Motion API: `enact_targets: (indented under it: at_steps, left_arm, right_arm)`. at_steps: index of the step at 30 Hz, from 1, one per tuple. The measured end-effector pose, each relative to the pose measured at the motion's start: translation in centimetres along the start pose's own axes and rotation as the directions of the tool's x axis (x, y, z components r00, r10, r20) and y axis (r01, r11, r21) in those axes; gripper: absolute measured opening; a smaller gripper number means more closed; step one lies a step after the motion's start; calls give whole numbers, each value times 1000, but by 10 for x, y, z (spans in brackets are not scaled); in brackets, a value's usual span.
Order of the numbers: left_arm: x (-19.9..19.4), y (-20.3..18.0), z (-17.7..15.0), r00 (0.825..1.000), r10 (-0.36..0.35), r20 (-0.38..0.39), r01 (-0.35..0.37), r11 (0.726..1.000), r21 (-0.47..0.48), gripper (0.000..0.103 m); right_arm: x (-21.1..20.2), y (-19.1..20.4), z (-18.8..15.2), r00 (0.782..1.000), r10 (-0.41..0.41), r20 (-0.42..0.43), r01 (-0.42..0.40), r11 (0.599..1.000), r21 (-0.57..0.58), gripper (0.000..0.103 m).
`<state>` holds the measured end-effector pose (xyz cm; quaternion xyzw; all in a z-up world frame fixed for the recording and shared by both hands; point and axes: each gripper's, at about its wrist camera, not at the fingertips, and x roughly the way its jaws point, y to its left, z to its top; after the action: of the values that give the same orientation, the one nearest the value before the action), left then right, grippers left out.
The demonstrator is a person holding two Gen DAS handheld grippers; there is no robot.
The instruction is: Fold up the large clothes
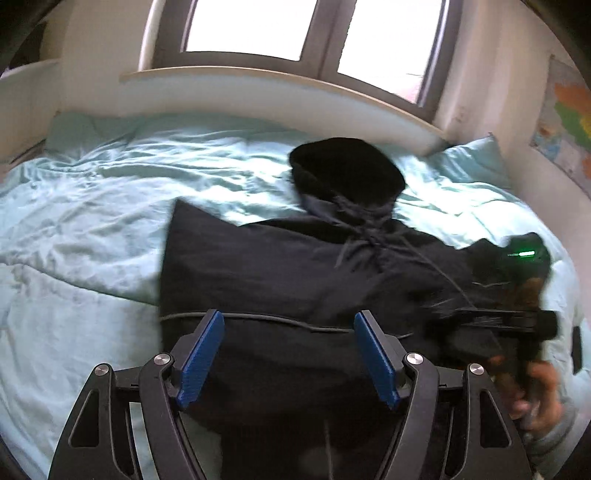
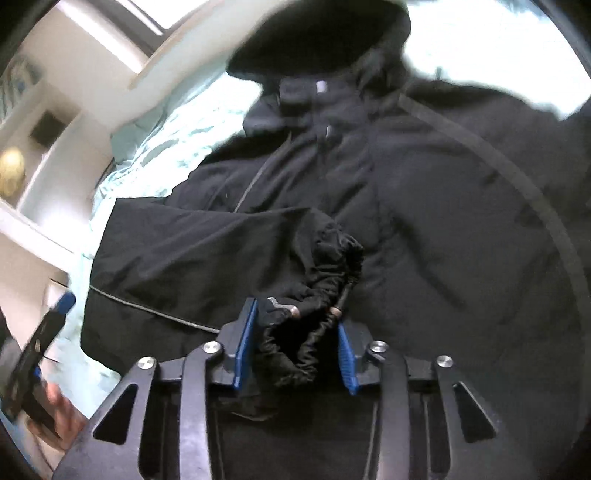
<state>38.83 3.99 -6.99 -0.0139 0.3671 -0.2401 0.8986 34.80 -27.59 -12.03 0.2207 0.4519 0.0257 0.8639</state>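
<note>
Bedroom setup, with a bed (image 1: 92, 229) in pale teal bedding under a window (image 1: 306, 29), and I'll use the bed as my reference for everything.

From my left wrist camera: the dark jacket (image 1: 280, 280) lies spread on the bed, roughly in the middle, its hood (image 1: 345, 168) pointing toward the window side. A teal pillow (image 1: 472, 162) sits at the bed's far right corner, next to a colourful map (image 1: 569, 122) on the wall. My left hand-held gripper (image 1: 289, 350) hangs just over the jacket's near part with the blue pads spread wide and nothing between them. Over at the bed's right edge I can see the right hand-held gripper (image 1: 509, 321), blurry, with a green light on it.

From my right wrist camera: the jacket (image 2: 424, 221) fills most of the view, bedding only peeking out on the left. My right hand-held gripper (image 2: 295, 347) has the elastic sleeve cuff (image 2: 314, 314) bunched between its pads, clamped on it. The left hand-held gripper (image 2: 40, 332) shows blurry at the bed's left edge, and white shelves (image 2: 44, 147) stand beyond that.
</note>
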Motion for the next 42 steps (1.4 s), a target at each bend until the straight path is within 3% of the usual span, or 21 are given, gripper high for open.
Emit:
enact_targets:
  at_steps: [2,6,9,12,14,17,22,26,27,30,33,35,40,42]
  left_arm:
    - [4,-2,4,1000,4,-5,-4,1000,3,75]
    - [31,-16,9,997,-9,-73,10,1000,22,75]
    - [75,-33,4,983,-3,-181,13,998,56,74]
    - [115,-43,-13,959,65,-275,-42,995,90,68]
    - [127,-46,-23,950,104,-293,-72,990,117,68]
    - [126,-48,-28,953,118,-278,-78,986,150,68]
    - [111,-49,-25,965,113,-238,-75,984,161,67]
    - [76,-70,-14,983,-7,-181,33,989,143,68]
    - [72,-76,-12,984,-18,-175,44,988,146,68]
    - [75,-98,-13,980,-48,-192,81,982,171,68]
    - [102,-105,-26,965,10,-261,41,981,191,67]
    - [126,-98,-42,942,41,-332,17,985,171,67]
    - [131,-100,-45,948,69,-310,-12,983,183,68]
    - [126,-103,-44,954,81,-288,-25,980,195,67]
  right_arm:
    - [-32,-6,7,994,-62,88,65,997,-34,41]
    - [-92,-33,22,948,-222,228,241,969,-60,41]
    - [-103,-69,31,915,-333,226,352,935,-46,41]
    - [-77,-105,28,904,-404,142,414,909,-49,41]
    - [-55,-127,18,908,-412,74,415,909,-40,41]
    - [-31,-150,6,916,-400,11,400,916,-31,41]
    - [-43,-155,6,921,-389,11,389,921,-27,45]
    - [-91,-134,10,940,-322,112,329,943,-44,58]
    - [-97,-125,11,942,-307,134,316,947,-55,65]
    - [-95,-96,9,959,-253,127,267,958,-108,67]
    - [-45,-88,2,963,-268,14,268,954,-134,67]
    - [-10,-101,-8,952,-296,-80,287,952,-107,66]
    - [-4,-100,-15,951,-304,-63,294,947,-132,66]
    - [-22,-99,-12,962,-269,-39,263,957,-123,63]
